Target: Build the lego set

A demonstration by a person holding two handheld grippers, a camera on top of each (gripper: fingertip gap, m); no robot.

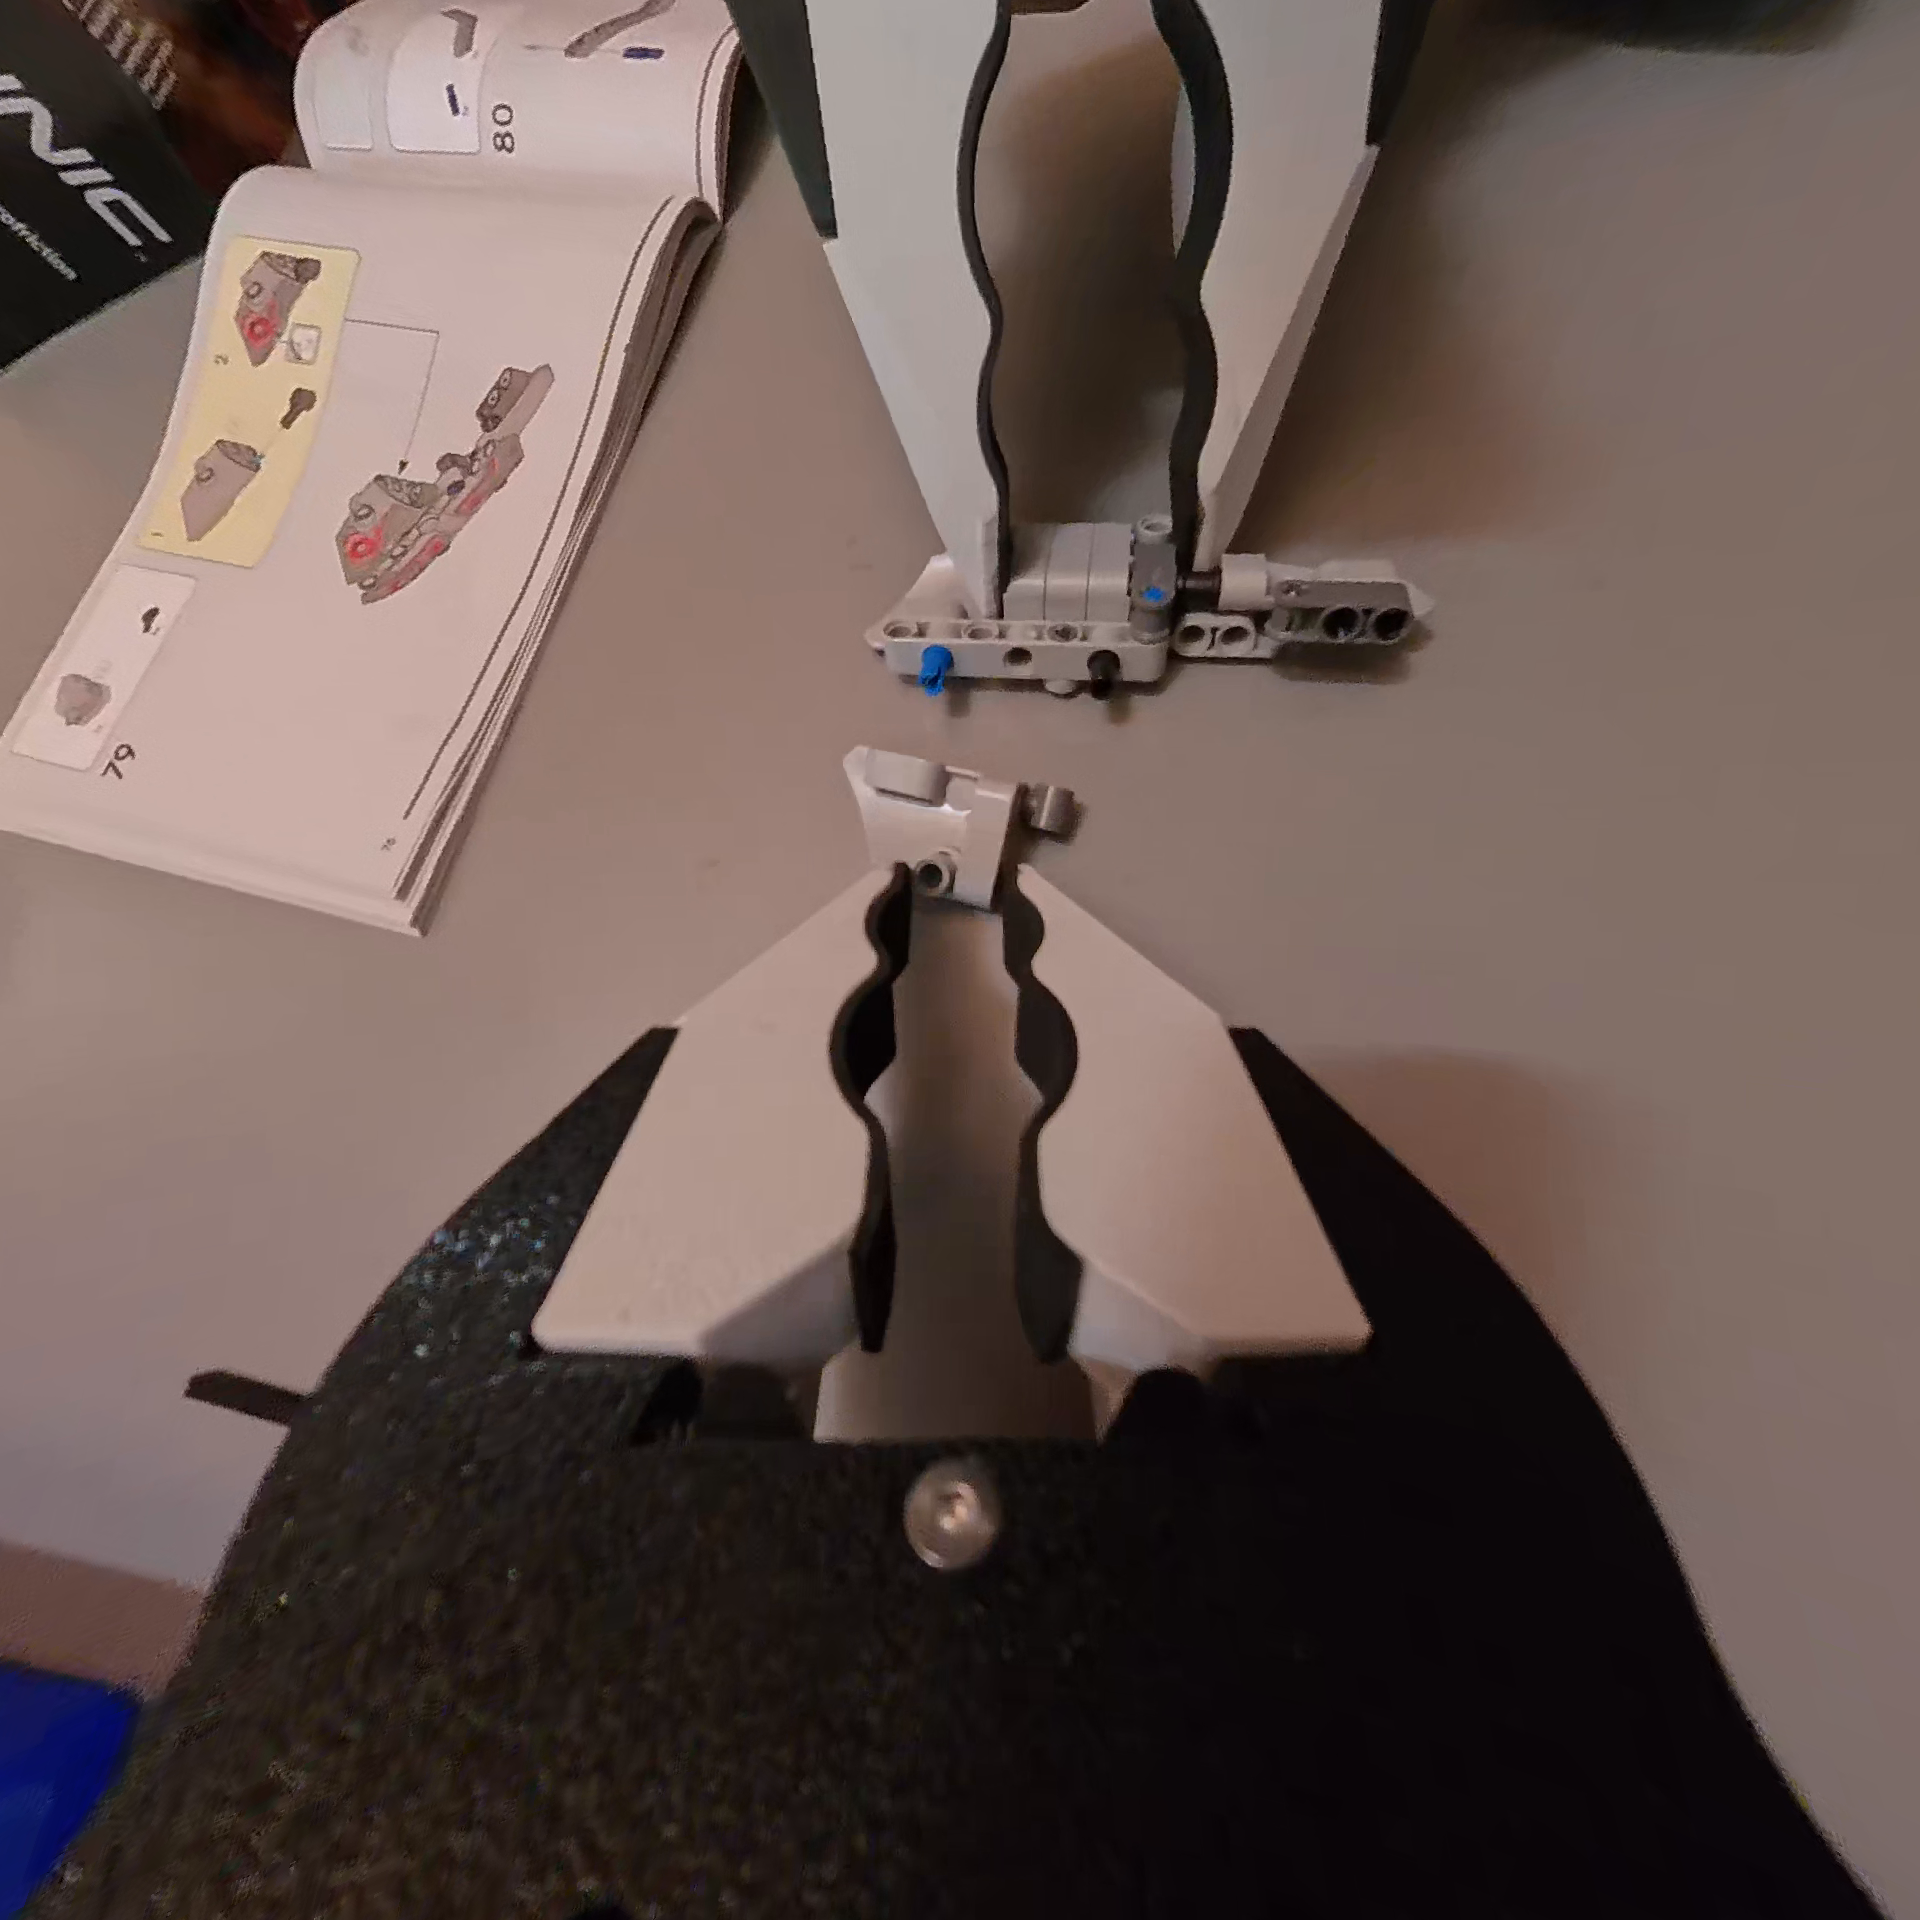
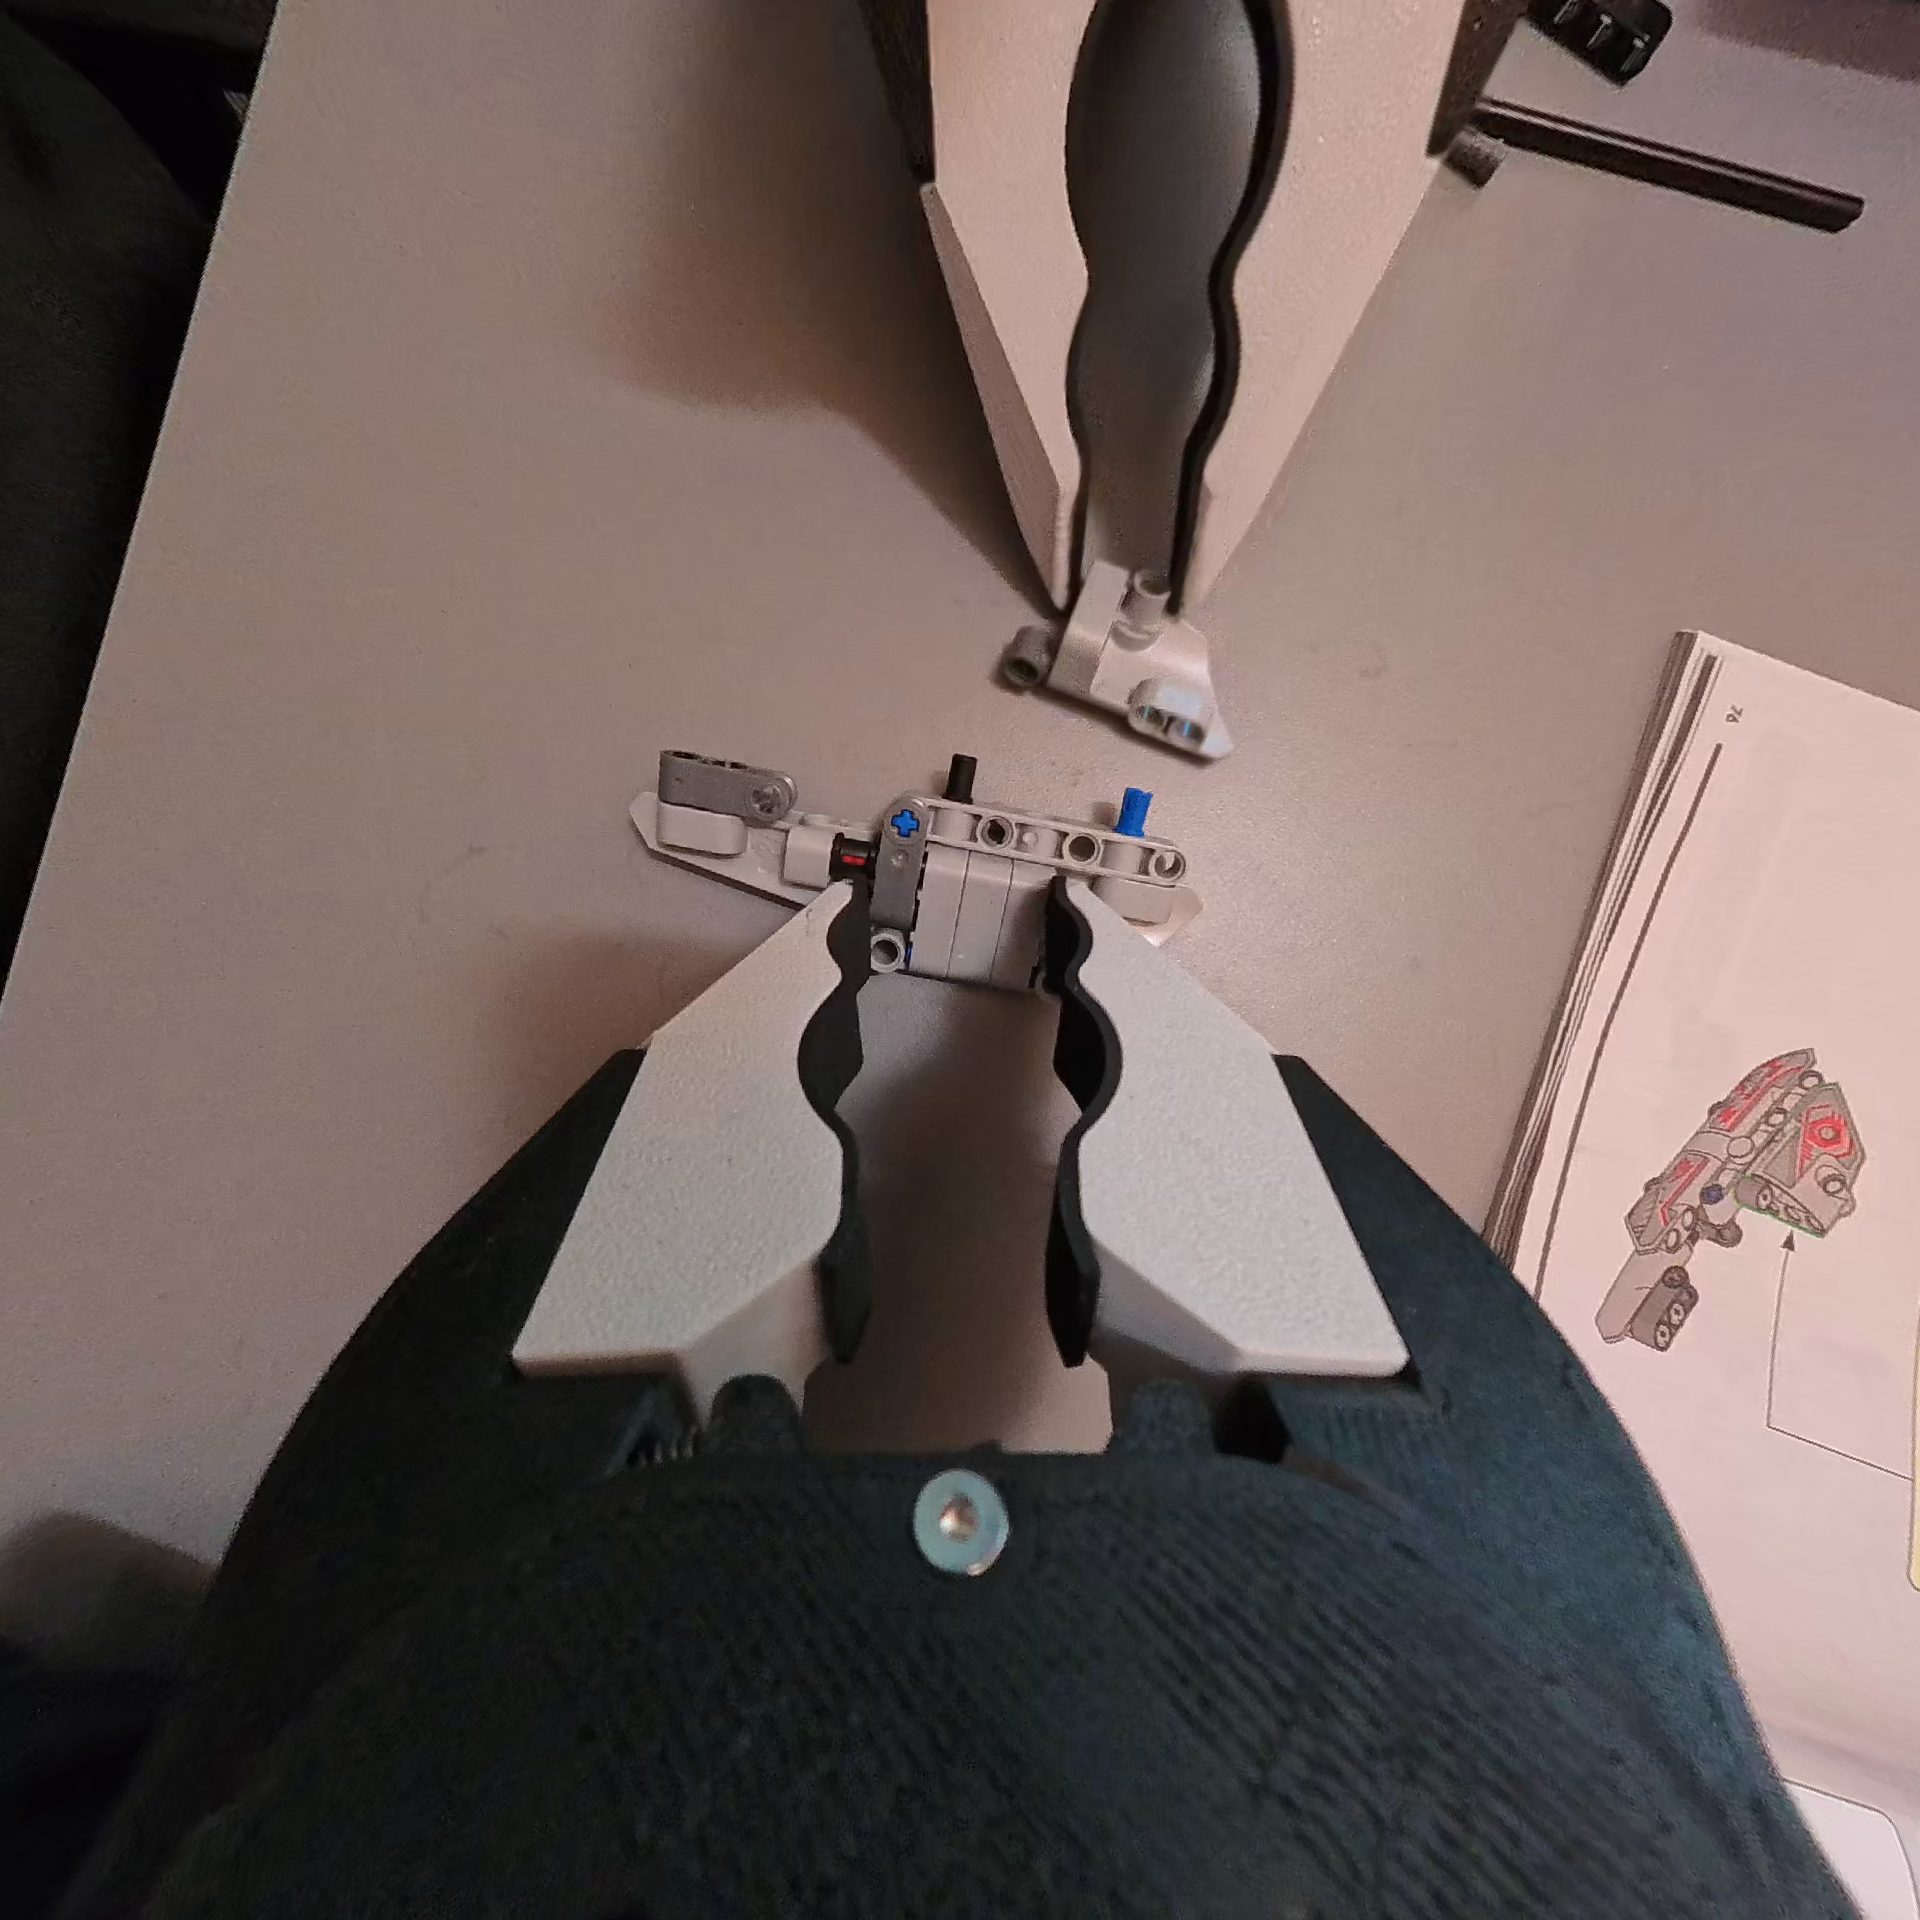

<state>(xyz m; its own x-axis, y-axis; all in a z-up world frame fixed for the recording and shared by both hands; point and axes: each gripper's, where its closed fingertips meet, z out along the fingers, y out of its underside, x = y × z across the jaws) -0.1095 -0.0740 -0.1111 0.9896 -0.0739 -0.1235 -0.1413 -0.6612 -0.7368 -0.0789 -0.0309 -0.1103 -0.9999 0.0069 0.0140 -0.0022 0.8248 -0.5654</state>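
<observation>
You have the left gripper (image 1: 951, 888) clamped on the small white angled plastic panel piece (image 1: 940, 821) at its fingertips, facing the right gripper (image 2: 951, 930) clamped on the grey beam sub-assembly (image 2: 997, 868), whose blue pin (image 2: 1136, 808) and black pin (image 2: 963, 774) point toward the panel, likely for mating.

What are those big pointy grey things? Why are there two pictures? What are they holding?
They are two hand-held pinchers, each with a camera looking along its fingers, so each picture shows its own pincher below and the other facing it. The left gripper pinches a small white lego piece. The right gripper pinches a bigger grey lego assembly with a blue pin and a black pin. An open instruction booklet lies on the grey table.
</observation>
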